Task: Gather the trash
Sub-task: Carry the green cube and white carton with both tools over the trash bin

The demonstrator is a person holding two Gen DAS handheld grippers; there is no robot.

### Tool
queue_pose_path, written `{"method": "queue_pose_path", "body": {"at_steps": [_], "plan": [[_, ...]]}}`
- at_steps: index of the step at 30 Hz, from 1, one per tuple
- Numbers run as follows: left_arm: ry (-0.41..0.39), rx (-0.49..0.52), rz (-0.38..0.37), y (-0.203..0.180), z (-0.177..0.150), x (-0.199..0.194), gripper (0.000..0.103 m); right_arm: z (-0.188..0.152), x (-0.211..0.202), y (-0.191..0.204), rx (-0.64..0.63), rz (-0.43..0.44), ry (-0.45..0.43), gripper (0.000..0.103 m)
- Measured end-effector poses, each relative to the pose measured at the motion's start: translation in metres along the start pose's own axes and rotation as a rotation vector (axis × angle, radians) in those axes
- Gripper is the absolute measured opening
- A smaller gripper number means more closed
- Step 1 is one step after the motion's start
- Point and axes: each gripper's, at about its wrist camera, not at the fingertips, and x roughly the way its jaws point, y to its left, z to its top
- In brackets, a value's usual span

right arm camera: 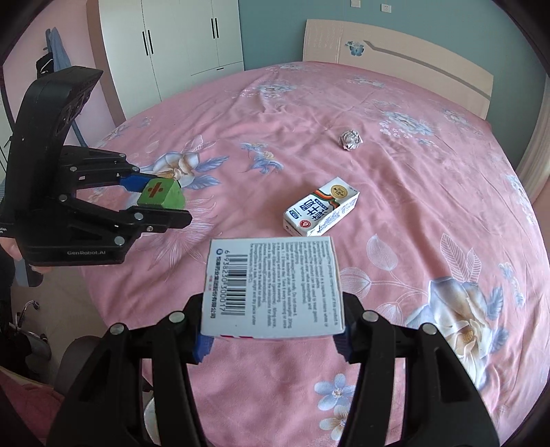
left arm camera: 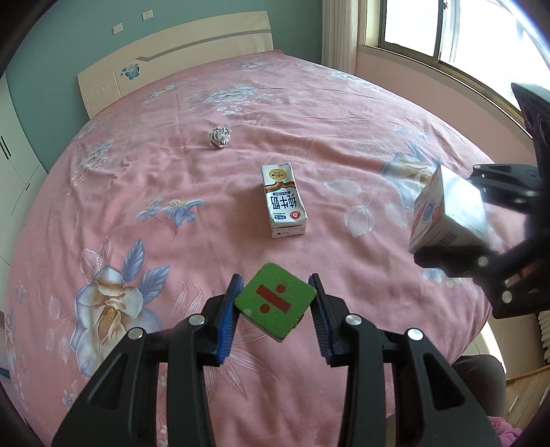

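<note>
A bed [left arm camera: 206,206] with pink floral sheet, cream headboard [right arm camera: 412,65], white wardrobe [right arm camera: 178,41], bright window [left arm camera: 464,31], blue-green wall [left arm camera: 68,31].

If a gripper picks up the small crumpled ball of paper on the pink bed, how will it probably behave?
The small crumpled paper ball looks very light, so it should lift easily. Its creased surface suggests it will squash between the fingers rather than resist. Being roundish on the soft pink floral bedsheet, it may roll a little if nudged.

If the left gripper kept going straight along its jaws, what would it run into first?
Probably the milk carton lying on the bed, nearly dead ahead of the left gripper, which already clamps a green block. Depth is uncertain.
</note>
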Motion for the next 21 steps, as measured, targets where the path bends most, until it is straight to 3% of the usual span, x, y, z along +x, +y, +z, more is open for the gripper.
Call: {"method": "queue_pose_path", "body": {"at_steps": [9,21], "plan": [[-0.098,0.049,0.152,-0.03,-0.006,-0.094,0.041,-0.001,-0.12,0.042,-0.067,-0.077,-0.125,0.056],[-0.168,-0.041,0.244,-0.052,-0.021,-0.207,0.041,-0.028,-0.23,0.095,-0.124,-0.189,-0.2,0.056]]}}
